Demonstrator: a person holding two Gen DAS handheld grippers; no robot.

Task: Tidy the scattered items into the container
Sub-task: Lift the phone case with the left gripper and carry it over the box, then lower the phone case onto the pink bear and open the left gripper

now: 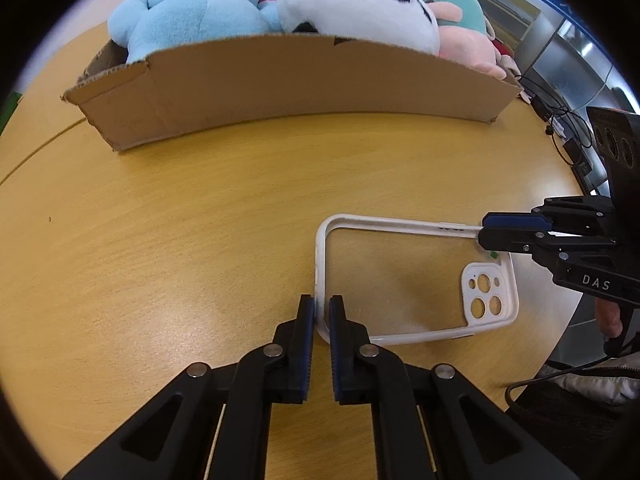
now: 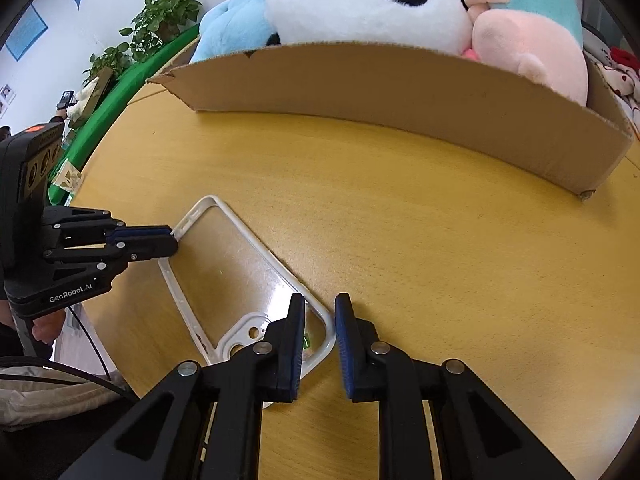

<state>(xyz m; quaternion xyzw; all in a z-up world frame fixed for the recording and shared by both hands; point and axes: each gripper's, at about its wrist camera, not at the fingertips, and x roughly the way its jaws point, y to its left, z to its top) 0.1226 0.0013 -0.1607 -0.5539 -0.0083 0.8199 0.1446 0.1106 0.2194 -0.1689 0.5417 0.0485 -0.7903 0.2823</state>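
A clear phone case with a white rim (image 1: 404,280) lies flat on the wooden table, also in the right wrist view (image 2: 236,264). My left gripper (image 1: 322,308) is shut on the case's short plain end; it shows from the side in the right wrist view (image 2: 172,238). My right gripper (image 2: 320,320) straddles the rim at the camera-cutout corner with a visible gap, so it is open; it shows in the left wrist view (image 1: 482,232). The cardboard box (image 1: 304,84) stands behind, also in the right wrist view (image 2: 400,80), filled with plush toys.
In the box are a blue plush (image 1: 192,12), a panda plush (image 1: 356,4) and a pink and teal plush (image 2: 528,32). Cables (image 1: 560,128) lie at the table's right edge. A green rail and plants (image 2: 132,52) stand beyond the left edge.
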